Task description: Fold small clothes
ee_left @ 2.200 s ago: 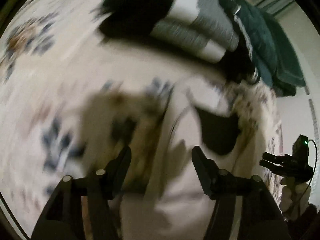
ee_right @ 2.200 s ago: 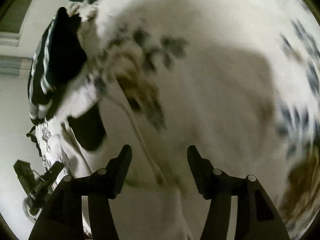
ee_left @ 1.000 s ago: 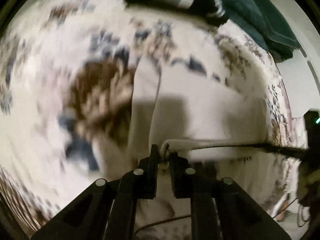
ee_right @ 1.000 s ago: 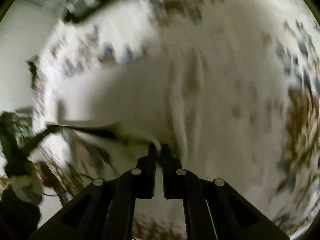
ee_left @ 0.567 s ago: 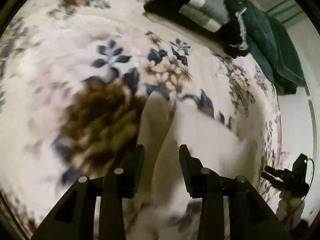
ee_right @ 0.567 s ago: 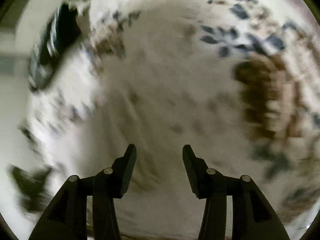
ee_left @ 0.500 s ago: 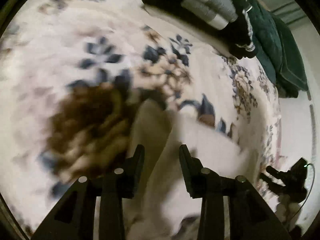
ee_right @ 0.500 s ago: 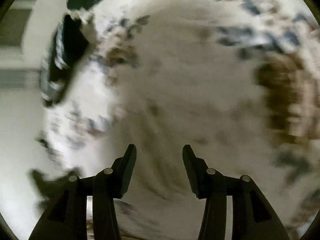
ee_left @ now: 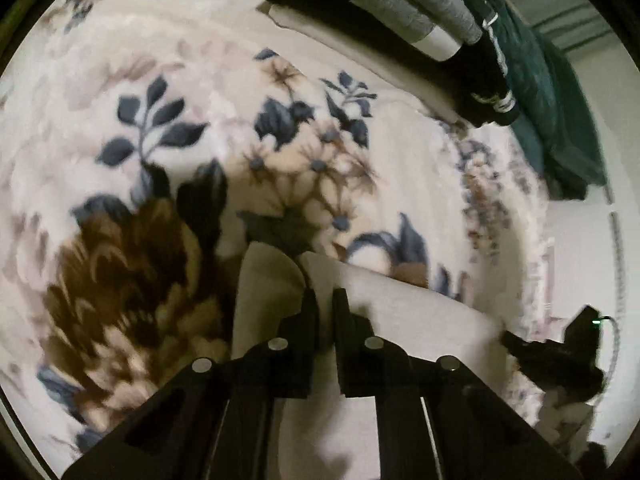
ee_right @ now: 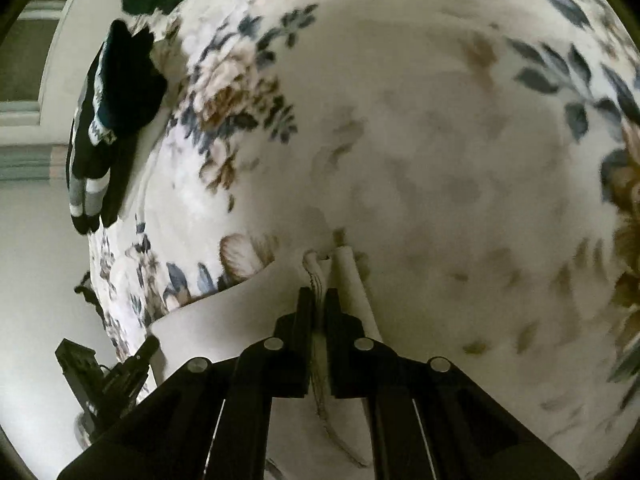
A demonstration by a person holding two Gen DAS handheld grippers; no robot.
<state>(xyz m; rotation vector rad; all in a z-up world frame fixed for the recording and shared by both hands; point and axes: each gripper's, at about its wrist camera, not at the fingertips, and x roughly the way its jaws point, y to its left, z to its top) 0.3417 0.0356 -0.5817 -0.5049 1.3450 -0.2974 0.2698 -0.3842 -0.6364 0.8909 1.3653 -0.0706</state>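
A small cream-white garment (ee_left: 400,312) lies on a floral blanket (ee_left: 180,92). My left gripper (ee_left: 324,300) is shut on the garment's far edge, where the cloth splits into two flaps. In the right wrist view the same garment (ee_right: 240,320) shows, and my right gripper (ee_right: 318,300) is shut on a stitched, bunched edge of it. The right gripper also shows in the left wrist view (ee_left: 552,356) at the lower right, and the left gripper in the right wrist view (ee_right: 108,376) at the lower left.
A stack of folded dark and grey-striped clothes (ee_left: 400,20) sits at the far edge of the blanket, with a dark green garment (ee_left: 560,112) beside it. The same stack shows in the right wrist view (ee_right: 108,120). The bed edge and a pale wall (ee_right: 36,280) are to the left.
Both grippers were open over the garment half a second ago; now both are shut on its far edge. Earlier they had carried an edge over and let it go.
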